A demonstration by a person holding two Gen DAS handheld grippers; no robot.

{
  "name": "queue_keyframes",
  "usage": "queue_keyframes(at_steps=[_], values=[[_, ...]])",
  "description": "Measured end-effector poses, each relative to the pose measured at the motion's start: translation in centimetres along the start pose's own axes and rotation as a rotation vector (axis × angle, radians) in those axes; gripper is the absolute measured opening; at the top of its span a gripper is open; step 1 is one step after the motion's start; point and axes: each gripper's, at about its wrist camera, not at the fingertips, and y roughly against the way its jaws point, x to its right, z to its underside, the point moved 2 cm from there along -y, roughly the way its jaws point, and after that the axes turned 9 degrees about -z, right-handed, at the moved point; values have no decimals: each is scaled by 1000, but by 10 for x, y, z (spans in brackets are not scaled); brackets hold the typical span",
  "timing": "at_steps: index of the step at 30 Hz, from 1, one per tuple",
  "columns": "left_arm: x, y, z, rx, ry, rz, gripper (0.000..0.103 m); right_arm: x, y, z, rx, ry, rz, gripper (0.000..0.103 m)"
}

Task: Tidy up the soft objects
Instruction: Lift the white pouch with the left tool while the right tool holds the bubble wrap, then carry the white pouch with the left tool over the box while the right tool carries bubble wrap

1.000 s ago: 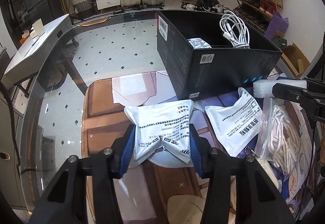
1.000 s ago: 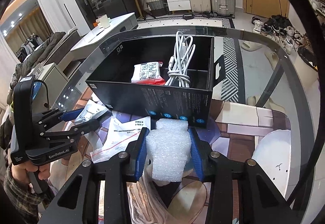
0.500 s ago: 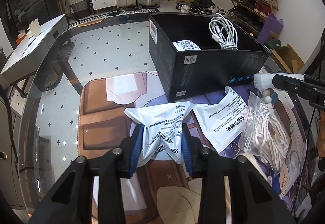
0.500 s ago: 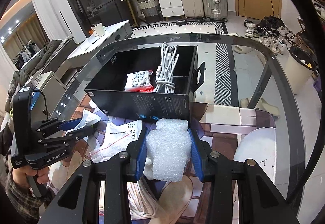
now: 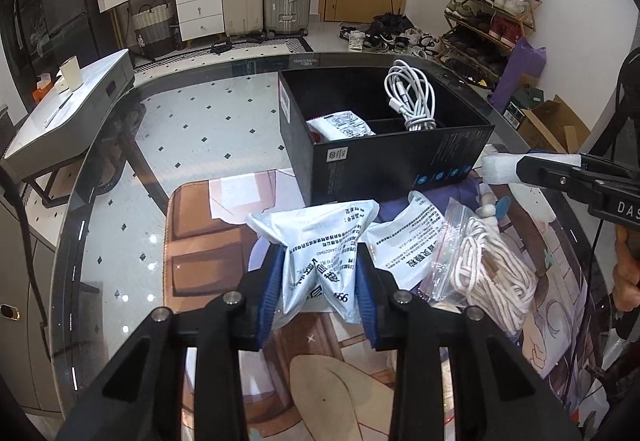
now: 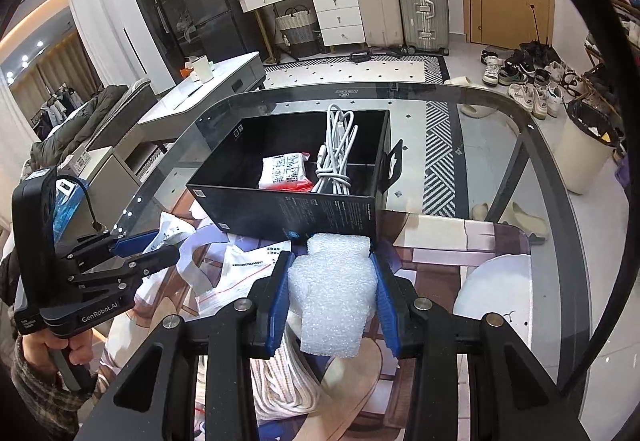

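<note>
My left gripper [image 5: 318,289] is shut on a white printed pouch [image 5: 320,245] and holds it above the mat, short of the black box [image 5: 392,161]. My right gripper [image 6: 333,301] is shut on a white foam wrap piece [image 6: 334,297], just in front of the black box [image 6: 288,207]. The box holds a coiled white cable [image 5: 412,101] and a white-and-red packet [image 6: 286,171]. A second white pouch [image 5: 408,241] and a bagged white rope [image 5: 492,273] lie on the mat. The left gripper [image 6: 156,251] also shows in the right wrist view.
The round glass table [image 5: 160,145] carries a printed mat [image 5: 200,241]. A white round pad [image 6: 496,293] lies right of the foam. The table rim curves close on both sides. Suitcases, a shoe rack and a side table stand beyond.
Both grippers have risen and drawn back from the box with their loads; the left gripper's jaws have closed tighter on the pouch, crumpling it.
</note>
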Motion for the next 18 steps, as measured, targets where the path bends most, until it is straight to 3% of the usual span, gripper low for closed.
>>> queue_keyframes(at_steps=[18], values=[[8, 28, -25, 75, -1, 6, 33, -17, 19, -22, 58, 48, -21, 39]])
